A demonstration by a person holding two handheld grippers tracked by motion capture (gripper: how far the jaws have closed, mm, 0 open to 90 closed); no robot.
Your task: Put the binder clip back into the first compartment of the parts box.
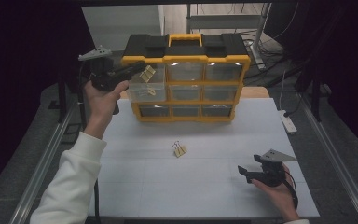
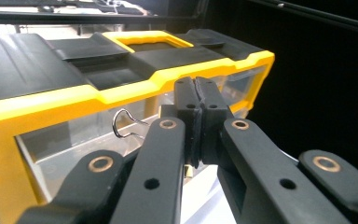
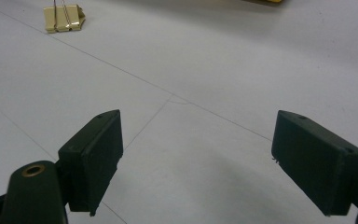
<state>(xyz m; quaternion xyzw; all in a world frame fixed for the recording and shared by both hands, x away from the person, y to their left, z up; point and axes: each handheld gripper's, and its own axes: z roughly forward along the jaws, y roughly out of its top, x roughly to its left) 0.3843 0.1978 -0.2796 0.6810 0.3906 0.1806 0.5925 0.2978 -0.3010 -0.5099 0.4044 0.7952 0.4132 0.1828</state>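
Counting three binder clips (image 1: 180, 150) and nine drawers (image 1: 185, 71).

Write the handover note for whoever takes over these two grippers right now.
Left gripper: jaws shut on a gold binder clip, held up at the pulled-out top-left drawer of the yellow and black drawer organizer.
Right gripper: jaws open, holding nothing, low over the white table at its near right.
A second binder clip lies on the table in front of the organizer.
Done: the drawer is open with something gold already lying in it, and one clip is lifted to it.
Left: probably release this clip into the drawer, then fetch the other.
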